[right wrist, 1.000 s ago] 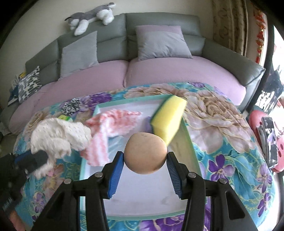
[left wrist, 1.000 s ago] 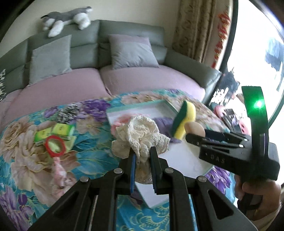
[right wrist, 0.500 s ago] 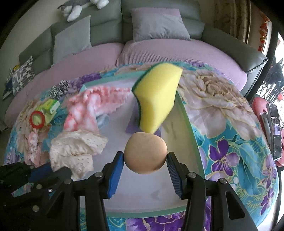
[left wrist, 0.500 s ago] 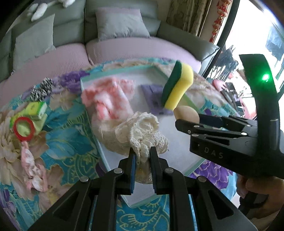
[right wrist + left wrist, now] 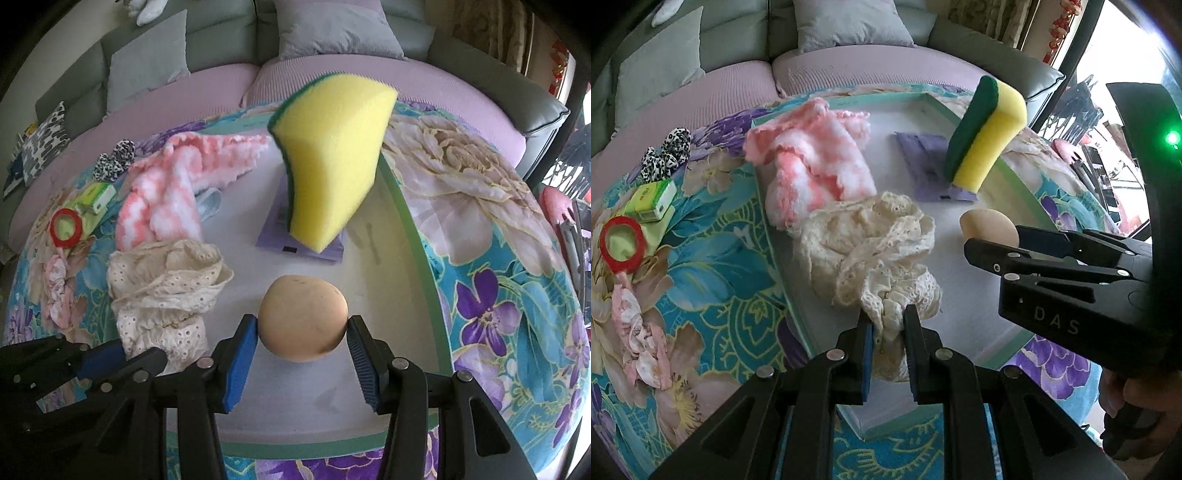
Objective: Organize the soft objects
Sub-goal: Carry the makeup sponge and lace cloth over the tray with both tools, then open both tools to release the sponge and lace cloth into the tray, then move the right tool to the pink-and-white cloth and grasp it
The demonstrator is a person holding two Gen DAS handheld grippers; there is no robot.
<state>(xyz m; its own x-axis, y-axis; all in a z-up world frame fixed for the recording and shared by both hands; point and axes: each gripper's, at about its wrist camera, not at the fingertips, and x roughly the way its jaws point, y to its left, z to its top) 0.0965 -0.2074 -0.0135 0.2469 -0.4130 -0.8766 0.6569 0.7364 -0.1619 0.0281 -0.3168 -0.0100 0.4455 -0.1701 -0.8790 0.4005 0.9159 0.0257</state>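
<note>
Left gripper [image 5: 889,325] clamps lace cloth [image 5: 875,251] inside tray rim [image 5: 779,258].

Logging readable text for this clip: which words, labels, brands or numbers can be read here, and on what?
"DAS": raised letters on the side of the right gripper, seen from the left wrist camera.
Green box: it carries print, too small and blurred to read.
Purple packet under the sponge: it has a small dark label, unreadable.
Tray rim: faint marks, unreadable.
Nothing else carries readable text.
</note>
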